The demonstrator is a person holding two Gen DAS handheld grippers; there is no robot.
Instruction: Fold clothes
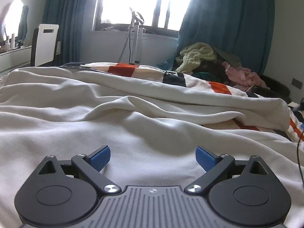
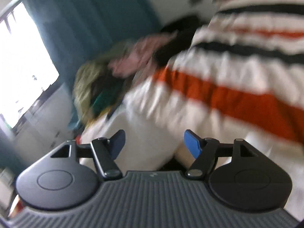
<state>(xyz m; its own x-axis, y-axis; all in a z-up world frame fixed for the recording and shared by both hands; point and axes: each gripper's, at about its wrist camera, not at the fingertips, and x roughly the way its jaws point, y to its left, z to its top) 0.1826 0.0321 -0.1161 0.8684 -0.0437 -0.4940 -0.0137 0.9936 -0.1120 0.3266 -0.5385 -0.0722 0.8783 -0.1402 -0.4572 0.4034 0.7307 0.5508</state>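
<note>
The cream garment is spread across the bed and fills the middle and lower part of the left wrist view; a long ridge of doubled cloth runs from the centre toward the right edge, with the striped bedcover showing beyond it. The left gripper hovers low over the cloth at the bottom of the frame, its jaws spread wide with nothing pinched between the blue pads.

In the right wrist view everything is smeared by motion; the right gripper is seen at the bottom centre with its jaws spread apart, pale cloth lying beyond and below them but not gripped. The striped bedcover fills the right of that frame, and a pile of other clothes sits in the centre left, under the curtain.

The step in hand is judged to be a fresh grasp after a fold has been laid. It is best done by an edge or corner being picked at each side, not the flat middle; the lower pad should be slid under a single layer so that the bedcover is not caught with it. The ridge should be smoothed before the next fold is made; otherwise a crease may be pressed in. Both corners should be lifted together and kept level, so that the cloth is carried over evenly.
</note>
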